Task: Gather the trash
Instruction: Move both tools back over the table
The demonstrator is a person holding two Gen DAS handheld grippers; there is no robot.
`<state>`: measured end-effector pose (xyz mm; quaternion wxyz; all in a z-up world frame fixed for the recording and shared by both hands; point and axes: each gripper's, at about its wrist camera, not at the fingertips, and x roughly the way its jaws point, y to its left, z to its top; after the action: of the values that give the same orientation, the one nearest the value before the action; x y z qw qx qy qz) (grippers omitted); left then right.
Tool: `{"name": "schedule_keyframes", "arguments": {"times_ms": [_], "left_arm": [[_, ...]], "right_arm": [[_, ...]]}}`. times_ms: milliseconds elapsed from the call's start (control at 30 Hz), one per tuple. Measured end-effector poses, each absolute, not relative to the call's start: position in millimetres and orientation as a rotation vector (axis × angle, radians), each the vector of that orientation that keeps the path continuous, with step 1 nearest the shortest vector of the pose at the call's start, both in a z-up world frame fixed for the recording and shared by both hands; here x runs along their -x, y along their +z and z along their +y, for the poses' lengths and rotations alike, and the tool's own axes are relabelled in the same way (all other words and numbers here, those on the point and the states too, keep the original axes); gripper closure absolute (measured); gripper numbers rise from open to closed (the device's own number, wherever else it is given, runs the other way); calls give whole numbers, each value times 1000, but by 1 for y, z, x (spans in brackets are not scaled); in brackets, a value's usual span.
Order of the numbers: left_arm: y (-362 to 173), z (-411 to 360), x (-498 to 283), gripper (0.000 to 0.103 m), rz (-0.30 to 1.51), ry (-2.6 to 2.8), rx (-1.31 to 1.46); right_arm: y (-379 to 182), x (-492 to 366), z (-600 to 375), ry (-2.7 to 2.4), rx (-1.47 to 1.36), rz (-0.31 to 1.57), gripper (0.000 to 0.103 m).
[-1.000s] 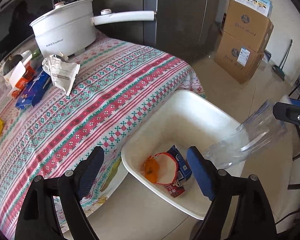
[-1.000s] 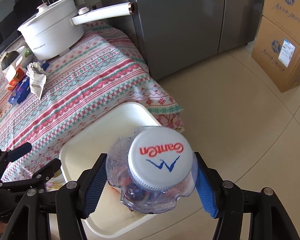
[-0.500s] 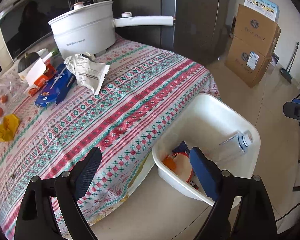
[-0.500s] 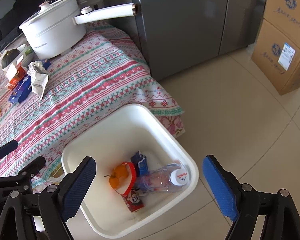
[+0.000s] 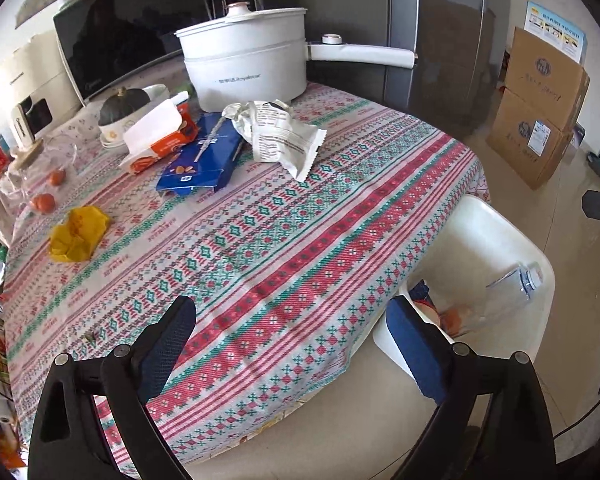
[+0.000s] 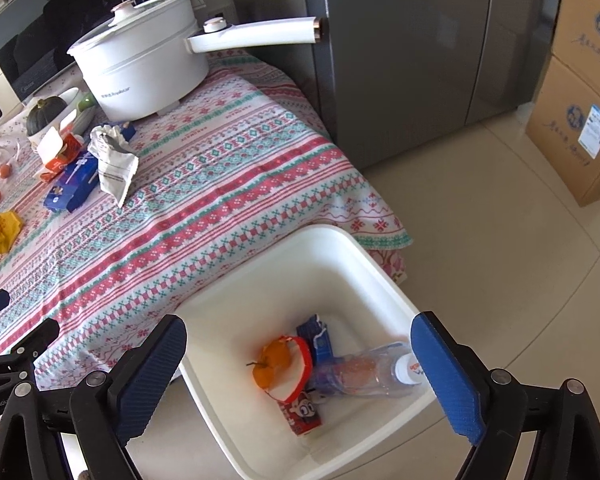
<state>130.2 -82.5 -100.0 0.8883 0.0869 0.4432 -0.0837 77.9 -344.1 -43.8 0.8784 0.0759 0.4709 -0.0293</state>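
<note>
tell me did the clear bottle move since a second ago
Yes. It was clamped in the right tongs above the white bin; it has dropped and lies on the bin's floor beside the orange peel. The clear bottle is free of the opening tongs.

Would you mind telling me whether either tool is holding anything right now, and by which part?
Nothing is held. The left tool and right tool are both opening with nothing between their jaws; the clear plastic bottle lies in the white plastic bin.

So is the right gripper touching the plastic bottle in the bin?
Apart. The right wrist view shows the right gripper opening, empty, above the bin; the plastic bottle lies on its floor.
</note>
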Motion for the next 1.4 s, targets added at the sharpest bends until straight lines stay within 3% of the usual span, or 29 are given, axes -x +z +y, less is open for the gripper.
{"name": "schedule_keyframes", "arguments": {"times_ms": [467, 1167, 1400], "left_arm": [[-97, 16, -133, 1, 924, -52, -79], [-112, 172, -238, 2, 910, 0, -29], [-134, 193, -280, 6, 908, -36, 66]], "right_arm": [[-38, -111, -280, -32, -209, 953, 1], [-96, -238, -192, 117, -228, 991, 1], [-124, -284, -172, 136, -252, 976, 7]]}}
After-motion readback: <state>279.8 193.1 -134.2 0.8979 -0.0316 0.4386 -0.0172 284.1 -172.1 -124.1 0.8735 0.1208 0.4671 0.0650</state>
